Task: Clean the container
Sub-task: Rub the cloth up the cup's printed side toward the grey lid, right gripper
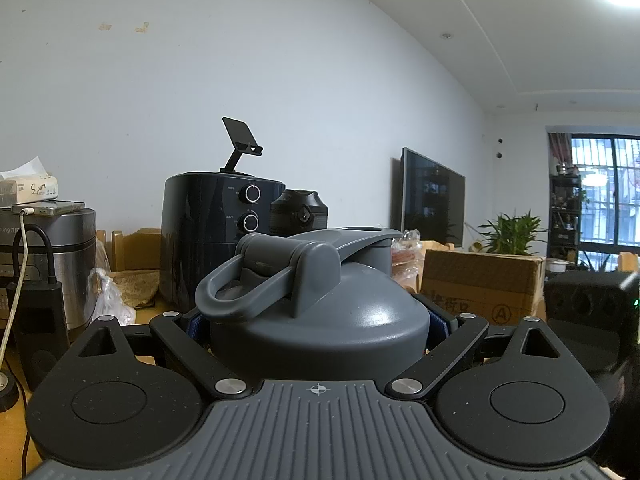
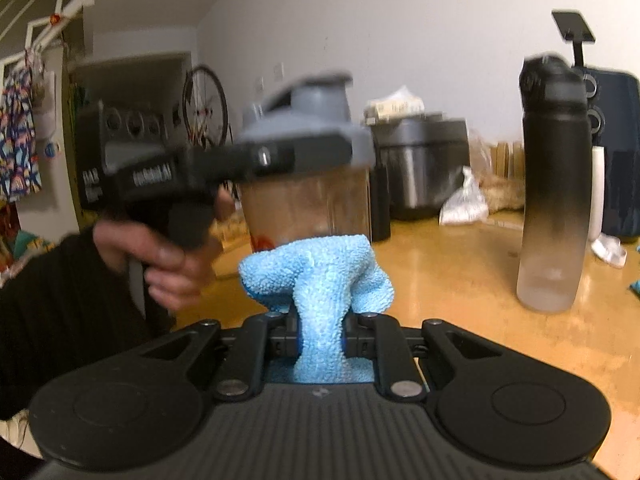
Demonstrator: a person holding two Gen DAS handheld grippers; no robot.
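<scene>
The container is a clear shaker bottle [image 2: 308,200] with a grey lid [image 1: 320,300]. My left gripper [image 1: 318,320] is shut on the lid and fills the left wrist view; it also shows in the right wrist view [image 2: 276,156], held by a hand, with the bottle upright above the table. My right gripper [image 2: 320,336] is shut on a blue fluffy cloth [image 2: 320,276]. The cloth sits just in front of the bottle's lower body; contact cannot be told because of blur.
A black-to-clear water bottle [image 2: 556,184] stands on the yellow wooden table [image 2: 460,272] at the right. A dark air fryer [image 1: 212,236], a steel cooker [image 2: 424,164], a power bank [image 1: 38,328] and a cardboard box [image 1: 484,284] stand around.
</scene>
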